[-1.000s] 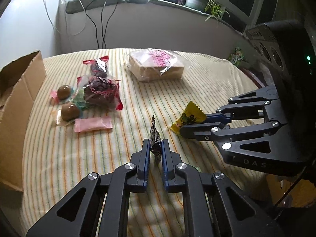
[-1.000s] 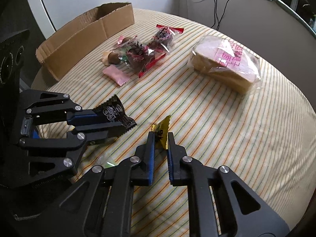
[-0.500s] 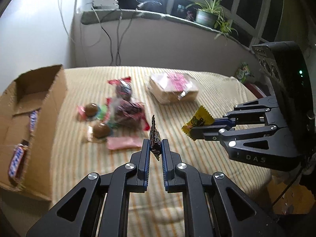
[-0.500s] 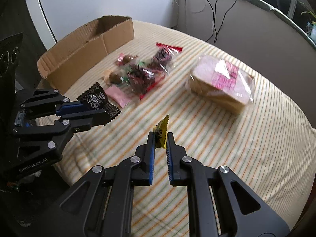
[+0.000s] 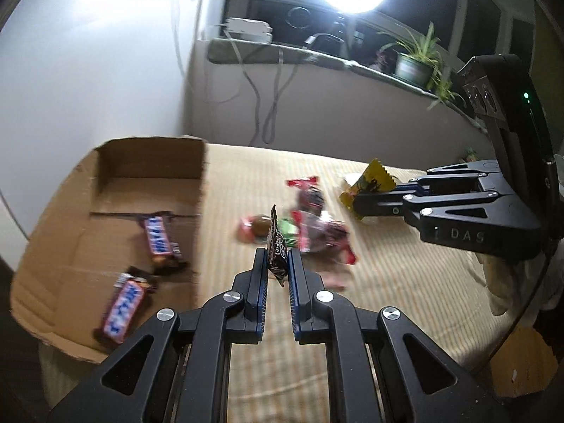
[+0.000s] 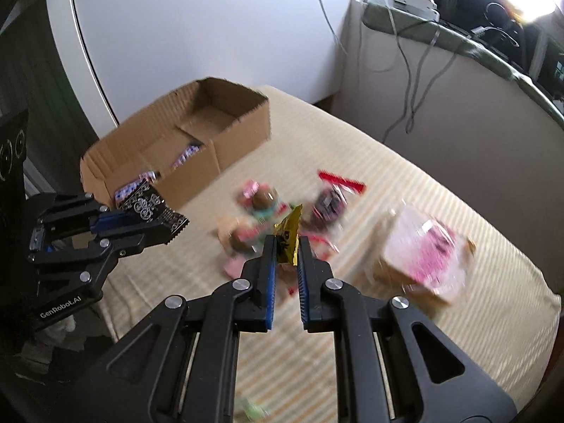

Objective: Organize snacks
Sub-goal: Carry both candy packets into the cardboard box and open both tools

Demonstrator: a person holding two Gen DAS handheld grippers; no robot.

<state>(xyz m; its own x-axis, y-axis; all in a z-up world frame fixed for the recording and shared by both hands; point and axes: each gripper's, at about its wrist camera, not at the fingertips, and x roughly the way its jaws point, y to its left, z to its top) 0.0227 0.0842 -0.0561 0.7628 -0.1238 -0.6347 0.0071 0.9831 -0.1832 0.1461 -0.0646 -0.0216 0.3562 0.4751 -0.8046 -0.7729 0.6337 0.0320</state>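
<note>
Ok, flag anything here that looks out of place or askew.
Nothing damaged or spilled. The cardboard box holds two chocolate bars lying at different angles. Several wrapped snacks lie loose on the striped cloth outside the box, unsorted.

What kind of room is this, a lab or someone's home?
Probably a home: a table under a striped cloth, a potted plant on the window ledge, cables hanging down the wall, snacks beside a cardboard box.

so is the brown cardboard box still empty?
No, two wrapped chocolate bars already lie on the floor of the brown cardboard box, seen in the left wrist view.
</note>
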